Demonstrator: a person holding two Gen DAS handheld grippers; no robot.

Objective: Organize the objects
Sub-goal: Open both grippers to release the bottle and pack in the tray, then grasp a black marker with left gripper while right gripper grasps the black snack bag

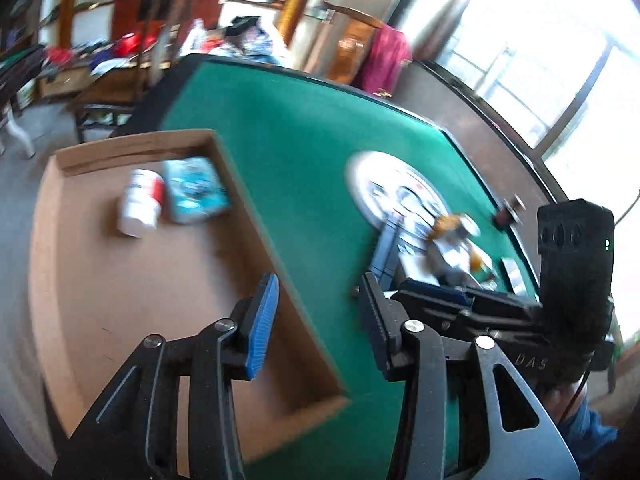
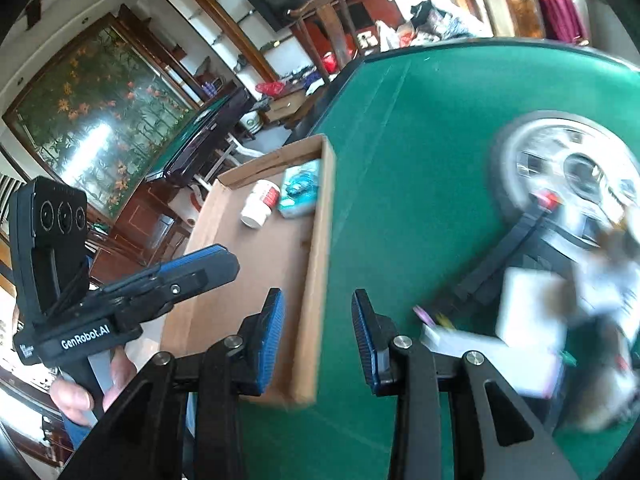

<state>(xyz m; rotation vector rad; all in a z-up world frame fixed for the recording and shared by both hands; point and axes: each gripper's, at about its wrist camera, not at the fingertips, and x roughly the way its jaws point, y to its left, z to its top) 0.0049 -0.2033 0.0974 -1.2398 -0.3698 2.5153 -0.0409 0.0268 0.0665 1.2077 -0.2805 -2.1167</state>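
A shallow cardboard tray [image 1: 100,280] [image 2: 316,280] lies on the green table [image 1: 304,128] [image 2: 420,120]. At its far end lie a white bottle with a red label [image 1: 140,204] [image 2: 260,202] and a teal box [image 1: 196,192] [image 2: 300,190]. My left gripper [image 1: 316,320] [image 2: 224,262] hovers over the tray's right wall, open and empty. My right gripper [image 2: 318,336] [image 1: 408,286] is over the tray's near right corner, jaws apart with nothing between them. A blurred heap of small items [image 1: 452,248] [image 2: 560,312], with a white box among them, sits to the right.
A round silver plate [image 1: 396,188] [image 2: 568,168] is set in the table's middle. A small dark object [image 1: 508,212] stands near the table's right rim. Wooden chairs [image 2: 328,24], a second green table [image 2: 208,128] and cluttered furniture stand beyond. A hand [image 2: 80,392] grips the left tool.
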